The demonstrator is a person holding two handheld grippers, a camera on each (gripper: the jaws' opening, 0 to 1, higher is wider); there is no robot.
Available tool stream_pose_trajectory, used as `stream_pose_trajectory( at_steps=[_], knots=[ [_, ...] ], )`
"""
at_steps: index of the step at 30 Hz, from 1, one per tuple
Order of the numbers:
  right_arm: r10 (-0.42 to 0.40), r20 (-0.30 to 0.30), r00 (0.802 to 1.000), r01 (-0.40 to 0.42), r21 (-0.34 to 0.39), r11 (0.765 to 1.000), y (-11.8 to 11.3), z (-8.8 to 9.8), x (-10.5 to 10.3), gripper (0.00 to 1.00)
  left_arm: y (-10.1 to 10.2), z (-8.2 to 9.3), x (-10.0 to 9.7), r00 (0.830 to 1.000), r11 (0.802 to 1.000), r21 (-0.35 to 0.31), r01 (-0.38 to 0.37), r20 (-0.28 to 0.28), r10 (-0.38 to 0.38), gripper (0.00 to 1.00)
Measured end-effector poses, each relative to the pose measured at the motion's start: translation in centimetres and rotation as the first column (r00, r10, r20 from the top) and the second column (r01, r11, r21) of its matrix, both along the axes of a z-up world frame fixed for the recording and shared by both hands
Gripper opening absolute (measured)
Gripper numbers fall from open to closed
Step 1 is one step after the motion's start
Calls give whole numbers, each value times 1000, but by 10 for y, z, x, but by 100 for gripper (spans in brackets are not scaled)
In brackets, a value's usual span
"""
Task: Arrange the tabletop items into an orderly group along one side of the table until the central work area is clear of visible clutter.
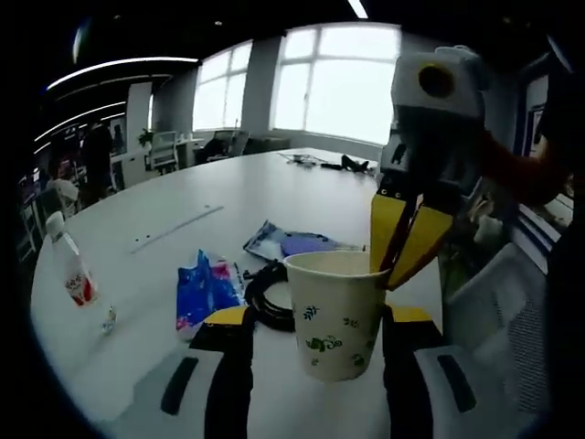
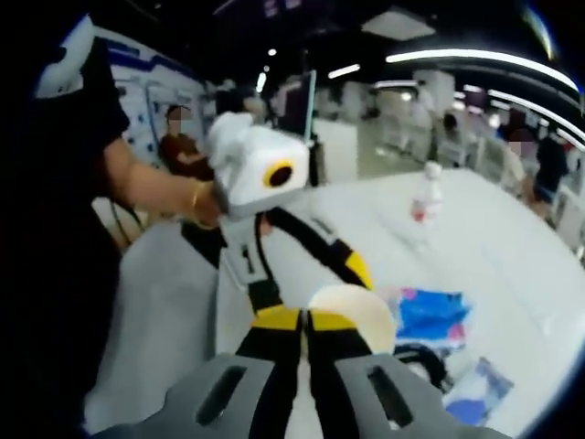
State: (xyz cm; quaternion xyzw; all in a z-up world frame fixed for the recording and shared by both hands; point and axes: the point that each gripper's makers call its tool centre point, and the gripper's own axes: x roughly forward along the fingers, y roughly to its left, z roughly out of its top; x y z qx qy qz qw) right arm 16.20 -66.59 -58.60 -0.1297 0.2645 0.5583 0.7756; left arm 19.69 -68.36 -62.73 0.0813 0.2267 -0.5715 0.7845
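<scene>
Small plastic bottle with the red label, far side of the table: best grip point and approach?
Grip the small plastic bottle with the red label around its straight body at the label, coming in level from the side. It stands upright and apart from the blue packet, and its white cap looks too narrow for the tongs.

Readable text: none in either view.
Bottle (image 1: pixel 70 263) label: red and white, lettering too small to read.
Paper cup (image 1: pixel 336 314) print: green leaf pattern, no words.
Blue packet (image 1: pixel 205 290): markings blurred, unreadable.
</scene>
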Motion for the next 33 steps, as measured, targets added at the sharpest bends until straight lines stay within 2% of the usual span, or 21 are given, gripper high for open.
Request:
stream_pose_trajectory(
  at_steps=[12, 21, 25, 30, 33],
  knots=[
    [56, 26, 998, -55, -23, 998, 5, -1, -6, 0, 0, -1, -12, 999, 999, 4, 43, -31, -43, 39],
    [71, 27, 997, -71, -12, 997, 8, 3, -9, 0, 0, 1, -16, 998, 998, 16, 59, -20, -58, 38],
    [63, 20, 998, -63, -4, 998, 9, 4, -10, 0, 1, 3, -16, 998, 998, 26, 57, 12, -57, 37],
    [52, 17, 998, -52, -1, 999, 8, 4, -10, 0, 1, 4, -17, 998, 998, 19, 53, 23, -53, 37],
    [41, 4, 999, -41, 10, 999, 8, 6, -10, 0, 0, 6, -18, 997, 998, 18, 52, 54, -53, 36]
  ],
)
